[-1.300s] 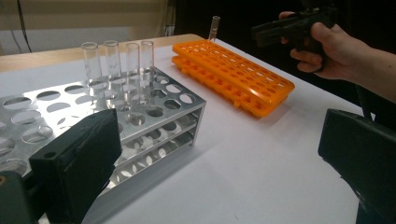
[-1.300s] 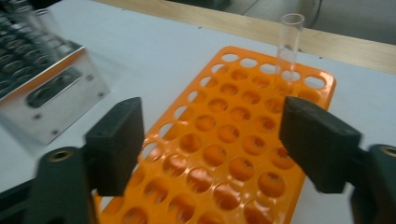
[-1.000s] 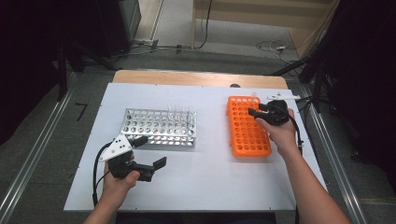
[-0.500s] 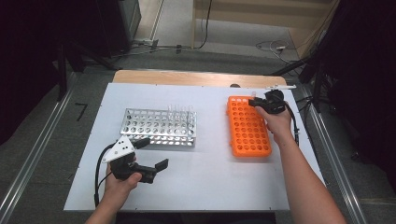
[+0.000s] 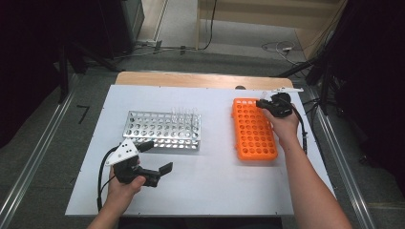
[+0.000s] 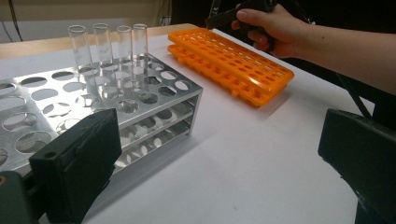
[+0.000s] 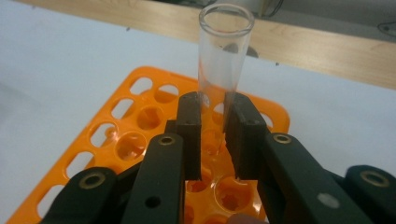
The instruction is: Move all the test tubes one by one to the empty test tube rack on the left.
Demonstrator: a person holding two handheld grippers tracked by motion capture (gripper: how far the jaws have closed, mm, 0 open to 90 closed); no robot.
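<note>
A clear glass test tube point(image 7: 224, 51) stands upright in a hole at the far end of the orange rack point(image 7: 135, 116). My right gripper point(image 7: 214, 105) has just been closing and is shut on the tube, its pads pressing both sides. In the high view the right gripper point(image 5: 264, 102) is at the far right corner of the orange rack point(image 5: 253, 131). My left gripper point(image 5: 158, 156) is open and holds nothing, just in front of the metal rack point(image 5: 157, 130). Several empty glass tubes point(image 6: 107, 46) stand at the metal rack's point(image 6: 154, 93) far right end.
The white table top point(image 5: 215, 181) has free room in front of both racks. A wooden strip point(image 5: 191, 78) runs along the table's far edge. Cables and dark equipment lie on the floor beyond. The person's right hand point(image 6: 266, 23) is over the orange rack point(image 6: 233, 60).
The right hand has moved toward the far end of the orange rack and its jaws have closed on the tube. The left hand has stayed in place.
</note>
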